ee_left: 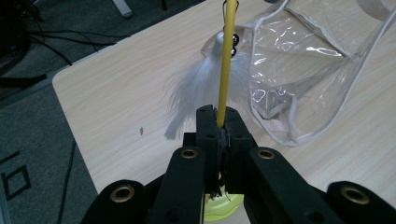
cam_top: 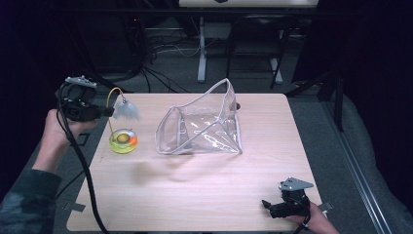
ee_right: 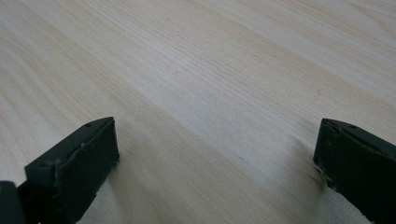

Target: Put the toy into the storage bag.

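The left gripper point(ee_left: 218, 122) is clamping the cat toy's yellow wire point(ee_left: 226, 65) over the desk's point(cam_top: 204, 195) left edge. The wire is springy, so the feather point(cam_top: 126, 111) may be snagging the clear bag point(cam_top: 202, 127). The right gripper point(cam_top: 273, 206) is resting with jaws apart at the near right corner

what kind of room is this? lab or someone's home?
Most likely a lab or data-collection studio, not a home: a bare light wooden table ringed by black curtains, loose black cables on the grey floor behind it, and hand-held camera-carrying tongs, left and right.
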The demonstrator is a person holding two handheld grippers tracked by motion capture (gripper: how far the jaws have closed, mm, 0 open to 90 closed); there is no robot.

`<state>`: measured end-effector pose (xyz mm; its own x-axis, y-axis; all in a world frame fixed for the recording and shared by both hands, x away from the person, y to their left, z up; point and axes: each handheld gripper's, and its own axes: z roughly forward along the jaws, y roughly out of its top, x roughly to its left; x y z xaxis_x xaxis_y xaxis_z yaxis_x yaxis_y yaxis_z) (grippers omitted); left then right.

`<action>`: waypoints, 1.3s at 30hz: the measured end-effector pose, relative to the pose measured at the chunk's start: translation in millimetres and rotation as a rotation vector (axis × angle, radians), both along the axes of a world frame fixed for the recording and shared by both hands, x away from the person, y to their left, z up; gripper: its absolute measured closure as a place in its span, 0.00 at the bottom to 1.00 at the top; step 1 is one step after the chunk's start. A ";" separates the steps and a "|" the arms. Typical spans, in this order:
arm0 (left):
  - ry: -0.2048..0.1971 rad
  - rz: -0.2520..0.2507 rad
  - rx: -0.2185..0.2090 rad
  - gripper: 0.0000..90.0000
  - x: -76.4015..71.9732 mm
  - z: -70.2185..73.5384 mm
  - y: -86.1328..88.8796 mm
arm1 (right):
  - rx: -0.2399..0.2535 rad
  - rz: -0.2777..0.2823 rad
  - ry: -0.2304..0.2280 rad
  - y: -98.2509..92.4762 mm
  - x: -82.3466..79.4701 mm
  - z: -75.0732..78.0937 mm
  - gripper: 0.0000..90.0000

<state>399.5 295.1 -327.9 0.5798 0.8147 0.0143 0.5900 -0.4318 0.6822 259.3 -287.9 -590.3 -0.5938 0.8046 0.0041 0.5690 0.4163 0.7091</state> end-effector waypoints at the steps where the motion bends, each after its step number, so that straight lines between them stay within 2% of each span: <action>1: 0.000 0.000 0.008 0.98 1.1 1.8 -0.8 | 0.000 0.000 0.000 0.0 0.0 0.0 0.00; 13: -0.015 0.002 0.014 0.98 9.8 17.8 -6.4 | 0.000 0.000 -0.001 0.0 0.1 -0.1 0.00; 27: -0.035 -0.010 0.035 0.98 19.7 35.9 -18.5 | -0.001 -0.001 -0.003 0.0 -0.2 -0.1 0.00; 39: -0.048 -0.027 0.035 0.98 24.9 50.8 -29.3 | -0.001 -0.001 -0.003 -0.1 -0.2 -0.1 0.00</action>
<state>424.4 265.8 -277.1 0.5997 0.7971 0.0706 0.5445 -0.4710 0.6940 259.1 -288.0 -590.4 -0.5933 0.8050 0.0017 0.5671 0.4165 0.7105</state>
